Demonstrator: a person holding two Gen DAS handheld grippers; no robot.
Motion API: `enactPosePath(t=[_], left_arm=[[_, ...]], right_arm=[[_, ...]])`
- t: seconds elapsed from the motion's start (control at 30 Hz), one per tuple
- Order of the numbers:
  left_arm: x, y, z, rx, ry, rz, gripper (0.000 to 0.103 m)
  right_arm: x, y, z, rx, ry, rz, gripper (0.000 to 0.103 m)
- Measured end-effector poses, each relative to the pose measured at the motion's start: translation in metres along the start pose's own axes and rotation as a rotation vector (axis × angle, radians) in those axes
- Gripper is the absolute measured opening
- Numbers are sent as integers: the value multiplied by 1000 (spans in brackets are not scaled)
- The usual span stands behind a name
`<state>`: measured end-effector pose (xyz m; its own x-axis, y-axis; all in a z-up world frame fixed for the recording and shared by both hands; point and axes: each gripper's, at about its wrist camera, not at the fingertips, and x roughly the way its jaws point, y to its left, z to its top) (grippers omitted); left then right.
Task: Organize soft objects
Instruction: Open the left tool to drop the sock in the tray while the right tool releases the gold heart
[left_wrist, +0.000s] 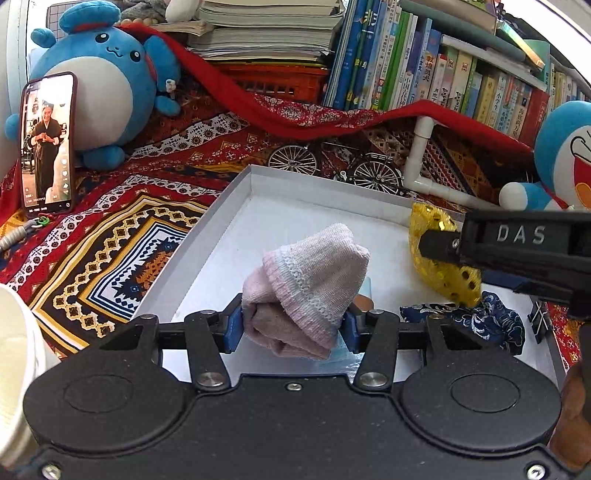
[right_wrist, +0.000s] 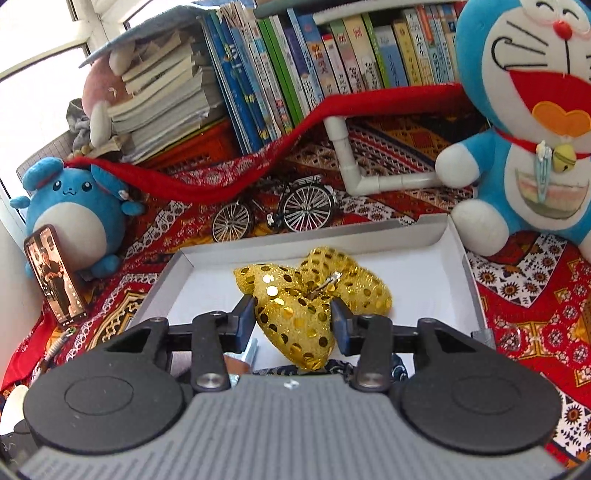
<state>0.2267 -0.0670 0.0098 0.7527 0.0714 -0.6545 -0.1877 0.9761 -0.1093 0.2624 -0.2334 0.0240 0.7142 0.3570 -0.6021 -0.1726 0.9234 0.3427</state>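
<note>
The left claw (left_wrist: 293, 325) squeezed a pink sock (left_wrist: 310, 284) over the white tray (left_wrist: 207, 251). Only the right view showed the right claw (right_wrist: 293, 321) pinching the gold bag (right_wrist: 295, 314) there.

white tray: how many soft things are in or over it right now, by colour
pink knitted sock, clamped in the left gripper: 1
gold sequinned bow, clamped in the right gripper: 1
navy patterned fabric piece, lying in the white tray: 1
total: 3
</note>
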Motion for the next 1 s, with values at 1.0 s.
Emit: enactPosePath(t=[1.0], left_arm=[[-85, -6, -9, 69, -122, -154, 83]], right_arm=[[-85, -11, -2, 57, -135, 135, 82]])
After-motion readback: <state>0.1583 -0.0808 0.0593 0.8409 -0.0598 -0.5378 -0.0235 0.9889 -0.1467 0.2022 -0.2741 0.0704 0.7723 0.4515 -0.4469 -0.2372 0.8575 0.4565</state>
